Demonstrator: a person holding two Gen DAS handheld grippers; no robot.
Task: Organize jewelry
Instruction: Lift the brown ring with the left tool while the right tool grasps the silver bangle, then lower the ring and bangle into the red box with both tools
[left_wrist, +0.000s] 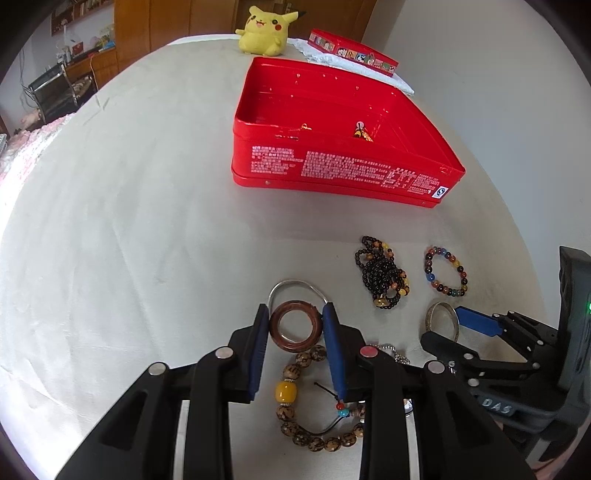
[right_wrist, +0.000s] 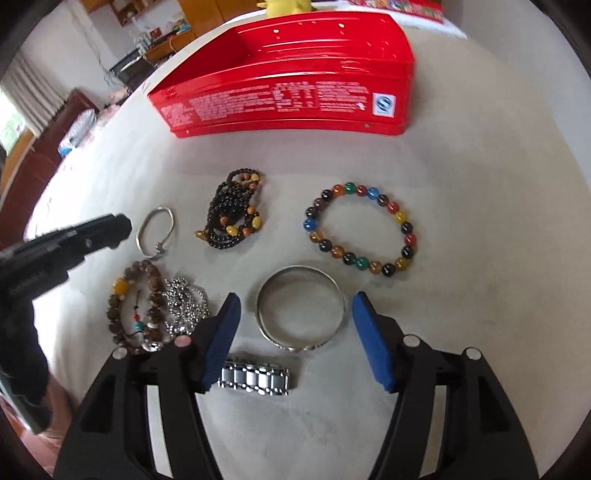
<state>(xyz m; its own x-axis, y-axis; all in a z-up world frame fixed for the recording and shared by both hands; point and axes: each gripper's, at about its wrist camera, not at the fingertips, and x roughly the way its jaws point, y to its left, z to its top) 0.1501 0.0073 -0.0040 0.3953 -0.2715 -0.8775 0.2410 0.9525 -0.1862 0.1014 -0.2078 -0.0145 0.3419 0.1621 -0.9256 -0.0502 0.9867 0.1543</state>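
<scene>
Item — brown ring bangle (left_wrist: 294, 325): rigid, smooth, likely light; left gripper (left_wrist: 295, 321) clamps its outer rim near the table's (left_wrist: 110, 221) front edge. Silver bangle (right_wrist: 301, 308): stiff, slippery — lies unpinched between the right gripper's (right_wrist: 295, 314) half-spread jaws.

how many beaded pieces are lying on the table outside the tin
3: the multicoloured bead bracelet on the right, the black bead strand bunched at centre, and the brown wooden bead bracelet at left by the silver chain. More may be hidden under the grippers.

Bracelets (right_wrist: 364, 229) lie on the table (right_wrist: 480, 221) before the tin (right_wrist: 288, 99).
</scene>
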